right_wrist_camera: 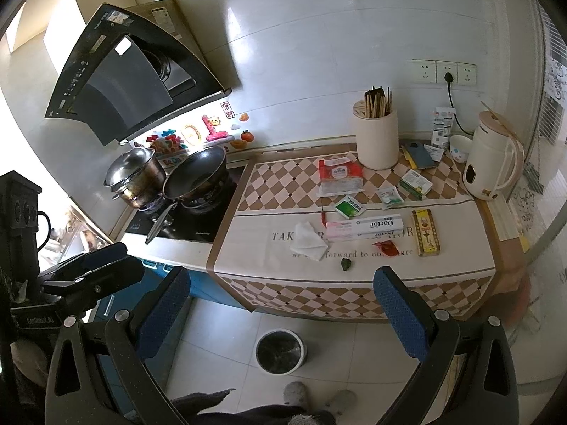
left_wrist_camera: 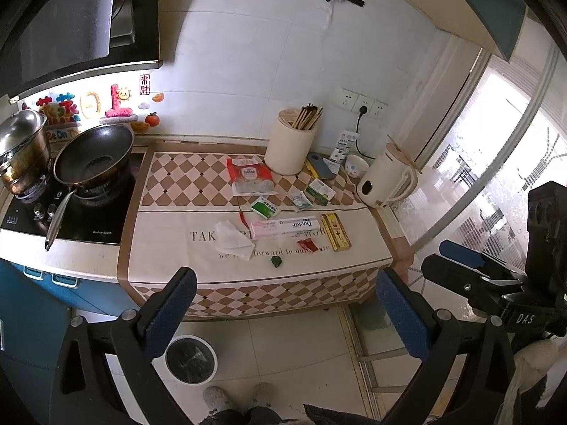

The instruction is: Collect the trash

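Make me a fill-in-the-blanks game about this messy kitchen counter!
1. The round trash bin stands on the ______.
2. The white cup by the wall is full of ______.
3. Both the left claw and the right claw are ______, holding nothing.
4. The crumpled white tissue lies on the cloth to the ______ of the long Doctor box.

Missing words: floor; chopsticks; open; left
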`<state>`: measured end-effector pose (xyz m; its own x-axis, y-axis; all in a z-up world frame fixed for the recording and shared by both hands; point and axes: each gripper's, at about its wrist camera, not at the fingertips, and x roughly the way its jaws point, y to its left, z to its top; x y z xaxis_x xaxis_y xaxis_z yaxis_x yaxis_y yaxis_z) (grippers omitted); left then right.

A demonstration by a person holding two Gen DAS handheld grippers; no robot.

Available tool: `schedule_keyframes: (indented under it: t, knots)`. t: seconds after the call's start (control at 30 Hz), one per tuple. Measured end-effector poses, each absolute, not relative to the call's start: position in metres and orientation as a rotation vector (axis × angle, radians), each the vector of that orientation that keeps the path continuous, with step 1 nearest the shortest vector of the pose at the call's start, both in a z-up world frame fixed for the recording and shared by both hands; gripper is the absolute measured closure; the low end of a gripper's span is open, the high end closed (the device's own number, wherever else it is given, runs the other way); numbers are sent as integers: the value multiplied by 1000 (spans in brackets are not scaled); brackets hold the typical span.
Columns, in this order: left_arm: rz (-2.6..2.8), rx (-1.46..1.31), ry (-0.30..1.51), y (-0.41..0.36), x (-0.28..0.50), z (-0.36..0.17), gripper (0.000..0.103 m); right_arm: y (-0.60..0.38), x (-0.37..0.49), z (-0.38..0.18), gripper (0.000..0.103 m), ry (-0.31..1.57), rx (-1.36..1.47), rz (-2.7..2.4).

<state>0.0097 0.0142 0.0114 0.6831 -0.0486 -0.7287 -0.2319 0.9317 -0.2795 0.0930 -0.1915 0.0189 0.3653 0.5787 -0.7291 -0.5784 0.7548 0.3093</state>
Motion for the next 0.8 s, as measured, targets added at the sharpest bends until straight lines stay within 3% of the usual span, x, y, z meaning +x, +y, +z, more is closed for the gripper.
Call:
schedule_keyframes:
  t: [0.8]
  knots:
    - [98, -364, 814, 14, 29, 16, 0, -182, 96, 14, 0, 955, 7, 766]
